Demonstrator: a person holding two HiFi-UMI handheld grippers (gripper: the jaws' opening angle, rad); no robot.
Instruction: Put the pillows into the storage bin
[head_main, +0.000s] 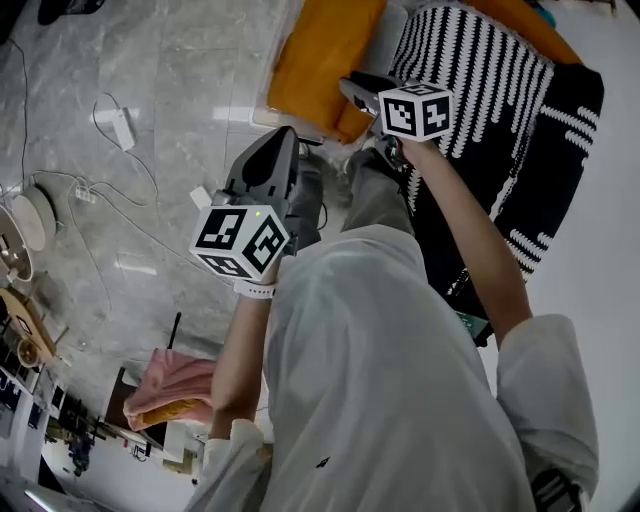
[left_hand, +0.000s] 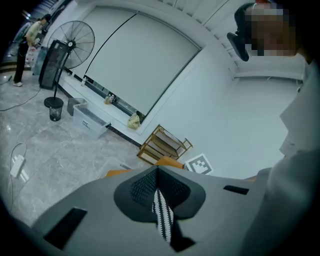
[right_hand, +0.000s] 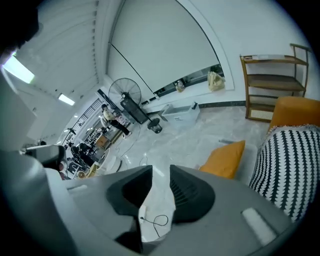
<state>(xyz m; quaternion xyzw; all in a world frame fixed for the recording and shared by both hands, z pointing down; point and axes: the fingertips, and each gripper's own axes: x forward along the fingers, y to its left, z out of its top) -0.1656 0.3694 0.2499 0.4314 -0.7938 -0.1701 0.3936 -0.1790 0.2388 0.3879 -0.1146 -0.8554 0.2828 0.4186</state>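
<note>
With left claw (left_hand: 157, 180) clamped on cloth of the striped pillow (head_main: 480, 90) and right claw (right_hand: 161, 172) slightly open, empty, pinch that pillow's far edge too. Lift level, clear the rim of the bin (right_hand: 251, 161) just beside it, lower next to the orange pillow (head_main: 320, 55).

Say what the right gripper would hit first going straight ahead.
Probably the marble floor, near a loose cable; the right gripper has open, empty jaws, and the orange pillow lies off to the side.
</note>
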